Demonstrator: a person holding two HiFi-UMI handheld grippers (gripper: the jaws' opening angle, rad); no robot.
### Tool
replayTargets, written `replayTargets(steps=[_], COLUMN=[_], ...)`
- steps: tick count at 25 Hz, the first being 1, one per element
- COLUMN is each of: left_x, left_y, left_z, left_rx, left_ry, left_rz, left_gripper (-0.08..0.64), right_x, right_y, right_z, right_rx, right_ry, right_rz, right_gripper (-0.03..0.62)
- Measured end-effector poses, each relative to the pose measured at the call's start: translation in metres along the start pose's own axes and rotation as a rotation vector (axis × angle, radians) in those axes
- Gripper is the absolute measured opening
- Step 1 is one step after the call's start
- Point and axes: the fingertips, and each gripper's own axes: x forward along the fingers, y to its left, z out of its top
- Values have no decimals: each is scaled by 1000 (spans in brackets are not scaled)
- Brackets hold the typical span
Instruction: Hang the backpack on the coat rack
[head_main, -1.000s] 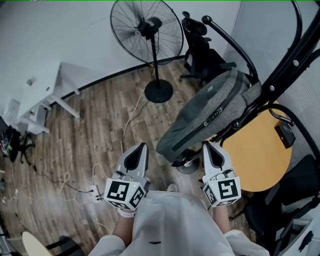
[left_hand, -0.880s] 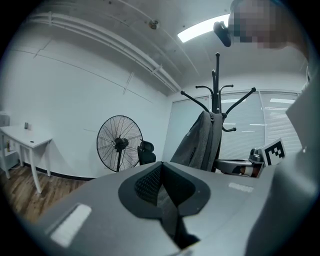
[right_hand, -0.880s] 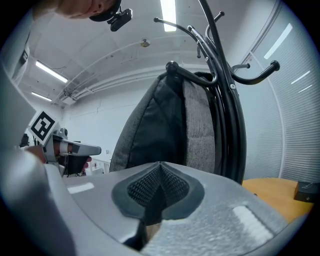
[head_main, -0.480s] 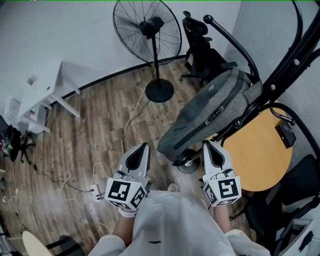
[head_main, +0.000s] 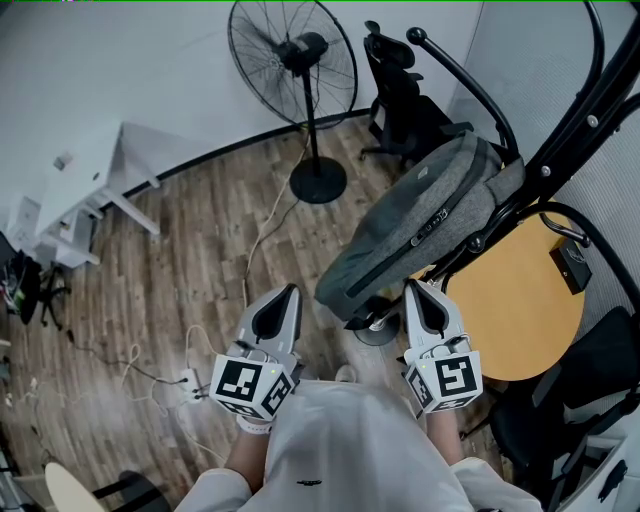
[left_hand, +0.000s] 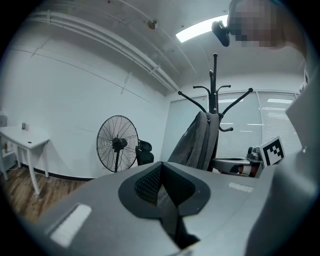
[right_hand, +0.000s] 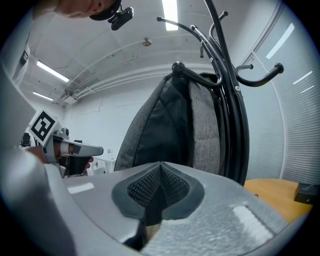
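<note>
**Hanging judged complete**

The backpack (head_main: 420, 225) is being carried by the rack (head_main: 570, 150). Left gripper (head_main: 288, 292) and right gripper (head_main: 415, 288) are being held apart from it, jaws together on nothing; no support appears needed.

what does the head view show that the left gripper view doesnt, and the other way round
Only the head view: the loose cables and the fan's round base. Only the left gripper view: the ceiling light and the top hooks of the coat rack. Both: the grey backpack hanging on the coat rack, the standing fan, the black office chair and the white desk.
</note>
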Motion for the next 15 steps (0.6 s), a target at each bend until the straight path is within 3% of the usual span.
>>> replayTargets(steps=[15], left_x=[6], left_y=[-8], left_z=[-1], left_rx=[6], left_ry=[6], left_rz=[-17], left_gripper=[17], right_x=[-5], right_y=[-9], right_z=[-1], right_rx=[8], right_ry=[-3], right_rz=[-13], right_gripper=[-2])
